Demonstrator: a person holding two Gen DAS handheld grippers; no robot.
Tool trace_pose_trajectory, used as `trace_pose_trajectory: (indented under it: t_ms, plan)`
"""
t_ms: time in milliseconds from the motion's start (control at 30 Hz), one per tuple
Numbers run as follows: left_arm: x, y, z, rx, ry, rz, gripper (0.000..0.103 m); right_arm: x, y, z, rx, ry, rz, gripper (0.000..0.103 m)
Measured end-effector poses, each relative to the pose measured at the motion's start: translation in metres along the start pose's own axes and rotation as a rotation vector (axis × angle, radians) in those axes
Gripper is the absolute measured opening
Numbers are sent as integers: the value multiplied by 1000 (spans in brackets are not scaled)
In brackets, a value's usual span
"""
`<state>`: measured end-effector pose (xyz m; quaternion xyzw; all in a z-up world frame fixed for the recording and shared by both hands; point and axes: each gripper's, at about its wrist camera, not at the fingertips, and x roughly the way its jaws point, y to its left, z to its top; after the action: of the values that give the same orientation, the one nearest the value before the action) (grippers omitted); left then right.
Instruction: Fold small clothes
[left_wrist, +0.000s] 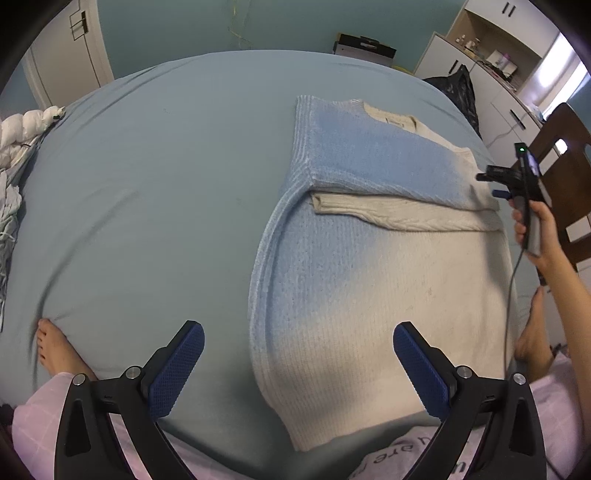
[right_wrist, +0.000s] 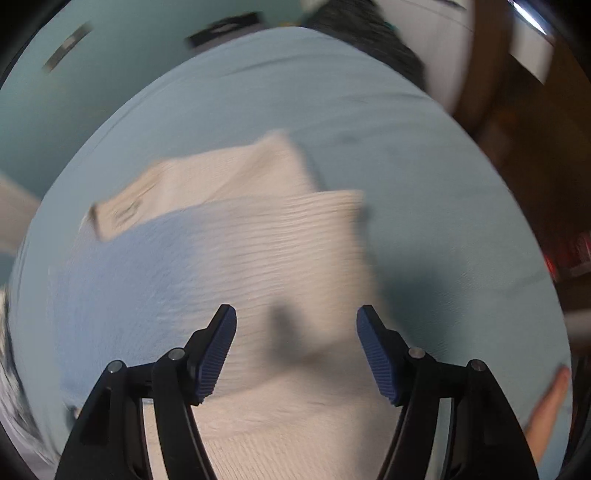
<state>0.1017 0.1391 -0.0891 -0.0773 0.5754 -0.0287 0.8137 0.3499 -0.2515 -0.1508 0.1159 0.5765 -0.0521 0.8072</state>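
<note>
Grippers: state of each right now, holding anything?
Left gripper: open, fingers empty, over the sweater's near edge.
Right gripper: open, nothing between its fingers, sweater below.

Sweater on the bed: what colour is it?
The sweater fades from light blue to cream white, ribbed knit; the left wrist view shows it best.

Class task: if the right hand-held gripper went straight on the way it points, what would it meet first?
Most likely the sweater: its cream knit fills the gap ahead of the open right hand-held gripper. The blur leaves depth uncertain.
</note>
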Motion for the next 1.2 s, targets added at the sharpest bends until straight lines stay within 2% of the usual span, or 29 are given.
trace_pose_trajectory:
  t_ms: [67,133,200,233,267,333,400,500,533,600,667,733,767,867,967,1100,1200]
  plan:
    - [0,-2,2,-5,-11,4,103,8,23,-8,-34,-25,8,64]
    - [0,0,2,-3,-13,6,103,25,37,-18,-36,-1,14,64]
    - [0,2,-1,7,-11,14,103,49,52,-30,-102,45,-75,67]
    - [-1,4,-2,10,-12,18,103,47,58,-36,-157,3,-99,68]
    - [-3,5,-3,10,-18,11,103,40,66,-42,-218,-24,-135,71]
    - [-7,8,-4,8,-42,-7,102,31,72,-44,-247,24,-178,73]
    - [-15,10,-6,-1,-73,-15,102,3,73,-50,-244,61,-193,73]
    - [-24,12,-8,3,-101,-31,102,-63,75,-69,-255,38,-189,73]
    - [-27,12,-8,8,-108,-23,102,-86,75,-76,-236,27,-173,73]
    - [-33,10,-11,26,-135,0,102,-138,74,-100,-189,21,-36,73]
    - [-39,8,-15,48,-162,26,102,-187,71,-126,-143,24,56,73]
    - [-48,6,-18,62,-192,24,102,-237,63,-156,-61,2,177,73]
    - [-51,6,-21,68,-205,21,102,-261,56,-173,2,4,264,75]
    - [-55,5,-28,89,-210,40,102,-291,39,-207,68,56,439,78]
    - [-56,6,-35,109,-200,79,102,-324,41,-237,-2,47,474,78]
    - [-65,10,-44,138,-235,126,102,-347,41,-262,-80,-5,427,83]
    - [-66,14,-48,132,-223,125,102,-345,22,-267,-18,-39,478,83]
